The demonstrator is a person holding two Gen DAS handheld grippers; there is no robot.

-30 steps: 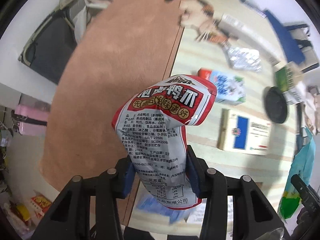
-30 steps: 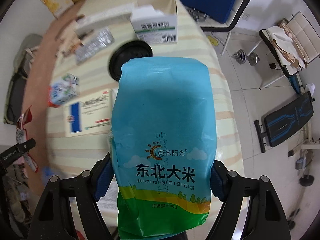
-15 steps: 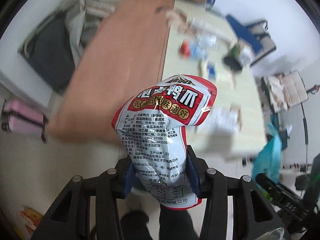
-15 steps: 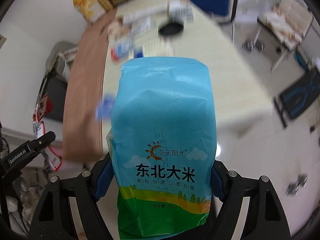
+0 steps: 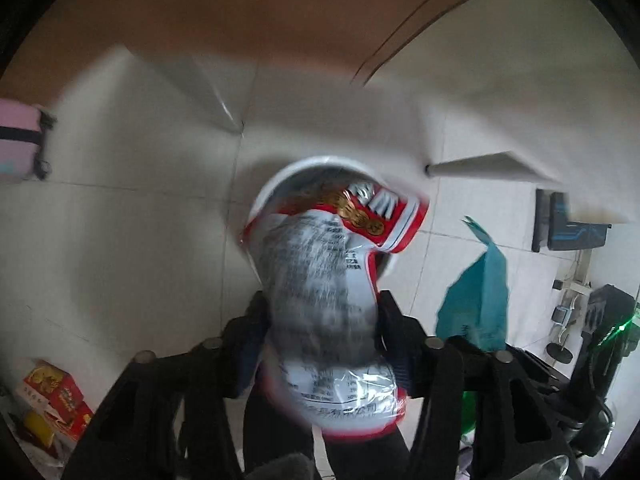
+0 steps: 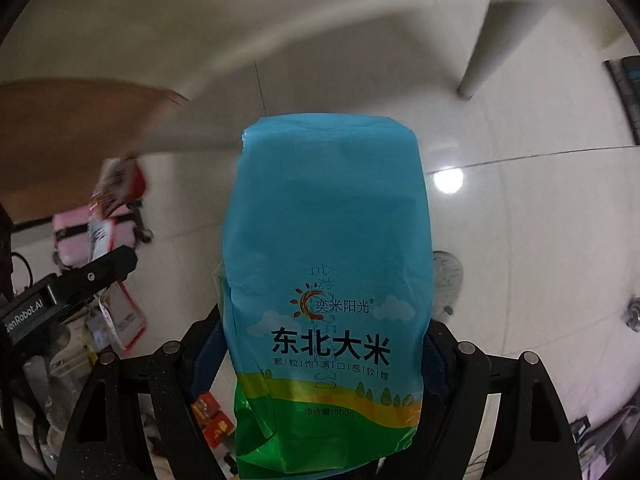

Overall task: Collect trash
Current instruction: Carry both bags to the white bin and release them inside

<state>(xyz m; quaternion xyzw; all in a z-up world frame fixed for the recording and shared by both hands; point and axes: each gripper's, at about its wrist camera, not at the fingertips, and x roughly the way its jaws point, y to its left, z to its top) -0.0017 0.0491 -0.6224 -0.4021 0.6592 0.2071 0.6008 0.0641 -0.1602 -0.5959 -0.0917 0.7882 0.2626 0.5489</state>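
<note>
Left gripper [image 5: 322,336] is clamping a red-and-white snack packet [image 5: 332,280] at frame center, blurred, its top overlapping a white round bin [image 5: 280,184] on the tiled floor [image 5: 120,220]. Right gripper [image 6: 326,344] is squeezing a blue-green rice bag [image 6: 328,280] upright at center. Pink suitcase [image 5: 18,140] is sitting at the left edge.

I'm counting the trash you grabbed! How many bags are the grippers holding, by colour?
Red-and-white: 1, the snack bag in the left hand-held gripper, above a white bin.
Blue-and-green: 1, the rice bag in the right hand-held gripper.
Total: 2 bags.
</note>
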